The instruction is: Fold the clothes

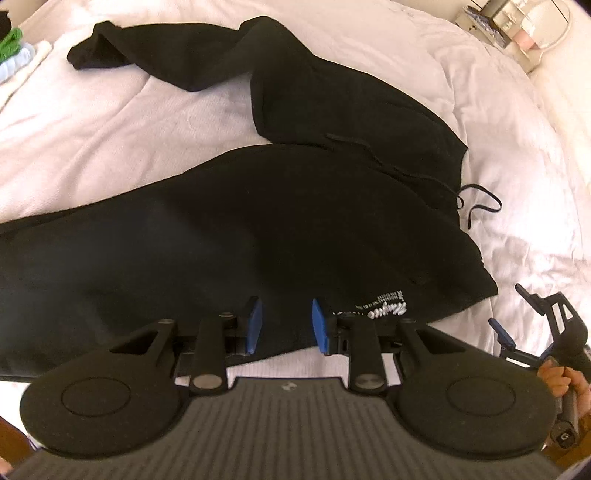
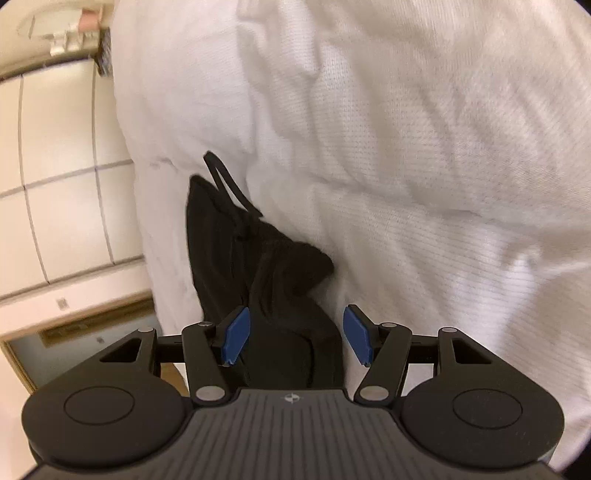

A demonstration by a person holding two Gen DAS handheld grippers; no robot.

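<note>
A black hoodie (image 1: 295, 221) lies spread on the white bed cover (image 1: 129, 118), one sleeve (image 1: 122, 55) stretched to the far left and a drawstring (image 1: 480, 203) trailing off its right side. White print (image 1: 384, 306) shows near the hem. My left gripper (image 1: 287, 326) hangs over the near hem, blue pads apart, open. My right gripper (image 1: 511, 310) sits at the hoodie's right corner, held by a hand (image 1: 557, 376). In the right wrist view a bunched fold of the hoodie (image 2: 288, 288) runs between the fingers of the right gripper (image 2: 297, 339), which stands open; the drawstring (image 2: 225, 177) loops beyond.
Folded clothes in green, white and pale blue (image 1: 13, 48) are stacked at the bed's far left. A white stand with small items (image 1: 517, 33) is beyond the far right corner. The bed edge drops to a tiled floor (image 2: 55, 184).
</note>
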